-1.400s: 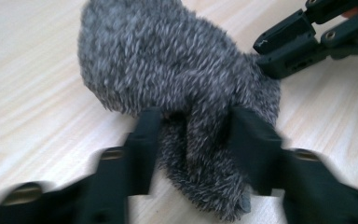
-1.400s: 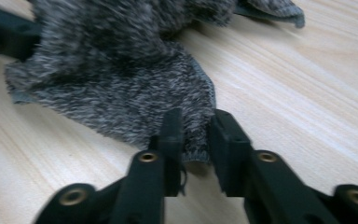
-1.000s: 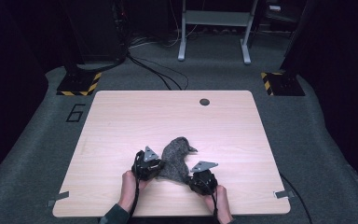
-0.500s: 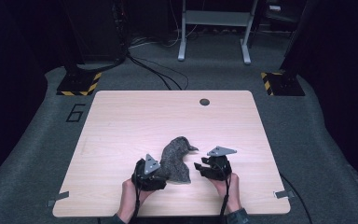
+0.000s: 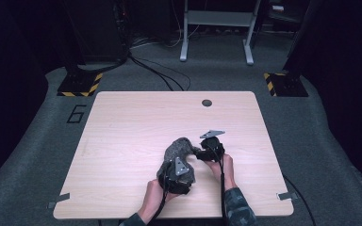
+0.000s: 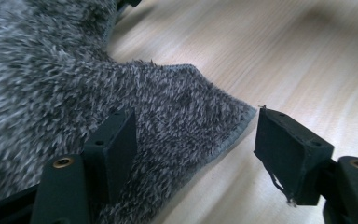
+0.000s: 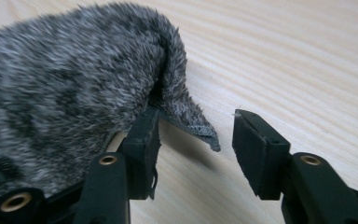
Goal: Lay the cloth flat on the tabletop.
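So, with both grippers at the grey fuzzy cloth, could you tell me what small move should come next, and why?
Probably close the right gripper on the cloth corner. Its jaws have just been opening and that corner juts between them, unpinched. The left gripper has also been opening, with a hemmed corner in its gap. The cloth is bunched on the table.

a pale wooden table (image 5: 122,141) carries a grey fuzzy cloth (image 5: 176,150), lying crumpled between my two tongs.
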The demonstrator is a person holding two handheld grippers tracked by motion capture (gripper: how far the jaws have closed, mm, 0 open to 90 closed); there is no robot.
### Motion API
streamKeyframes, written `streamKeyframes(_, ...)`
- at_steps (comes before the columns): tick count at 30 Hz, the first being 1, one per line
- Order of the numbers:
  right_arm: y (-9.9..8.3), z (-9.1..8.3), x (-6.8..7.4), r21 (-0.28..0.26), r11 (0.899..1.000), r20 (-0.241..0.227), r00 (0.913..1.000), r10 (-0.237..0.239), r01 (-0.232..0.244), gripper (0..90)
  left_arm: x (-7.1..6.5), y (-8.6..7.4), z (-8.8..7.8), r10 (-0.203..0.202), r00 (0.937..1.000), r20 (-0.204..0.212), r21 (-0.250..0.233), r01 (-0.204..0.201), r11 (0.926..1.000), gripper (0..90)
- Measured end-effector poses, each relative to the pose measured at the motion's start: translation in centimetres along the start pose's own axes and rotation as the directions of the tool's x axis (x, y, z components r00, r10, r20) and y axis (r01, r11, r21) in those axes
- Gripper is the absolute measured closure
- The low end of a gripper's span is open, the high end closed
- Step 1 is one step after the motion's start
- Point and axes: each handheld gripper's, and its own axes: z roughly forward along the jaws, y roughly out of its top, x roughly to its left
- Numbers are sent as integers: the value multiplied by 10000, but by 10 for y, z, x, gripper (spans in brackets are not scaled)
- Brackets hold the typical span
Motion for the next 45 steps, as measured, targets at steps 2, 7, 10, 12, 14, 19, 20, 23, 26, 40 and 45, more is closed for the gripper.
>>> streamKeyframes(2,0,3,-1,118,9999,-102,9999,-34,36,543,-1,-1,2,40,10000,41,183,-41,9998,315)
streamKeyframes(7,-2,14,-1,538,9985,-133,9999,107,-99,702,0,-4,1,48,9997,251,45,-49,10000,545)
streamKeyframes(10,-4,15,-1,491,9988,-128,9999,-54,60,804,3,-7,-1,136,9997,220,-178,-132,9998,747)
streamKeyframes(12,-6,15,1,484,9988,-193,9998,94,-85,858,5,-9,-1,141,9998,164,-207,-138,9997,840)
streamKeyframes(14,-7,14,1,447,9990,-212,9998,27,-18,869,4,-10,-3,285,9995,103,-137,-283,9995,860)
streamKeyframes(19,-13,6,3,245,9997,-145,9999,82,-79,875,11,-16,-12,-52,9999,159,-591,62,9982,868)
streamKeyframes(20,-14,3,2,196,9998,-153,9999,63,-60,874,13,-18,-17,-140,9998,165,-870,154,9961,869)
streamKeyframes(23,-15,-10,4,-163,9998,-141,9998,105,-108,875,19,-22,-34,-515,9986,99,-1623,524,9854,871)
streamKeyframes(26,-17,-23,3,-483,9988,-131,9999,100,-106,875,29,-26,-50,-863,9962,133,-2147,871,9728,871)
streamKeyframes(40,-31,-84,3,-1266,9914,-159,9994,310,-328,873,70,-43,-104,-2375,9709,311,-3490,2332,9077,871)
streamKeyframes(45,-36,-102,-2,-1363,9896,-99,9989,451,-460,873,79,-46,-107,-2534,9667,361,-3412,2502,9061,872)
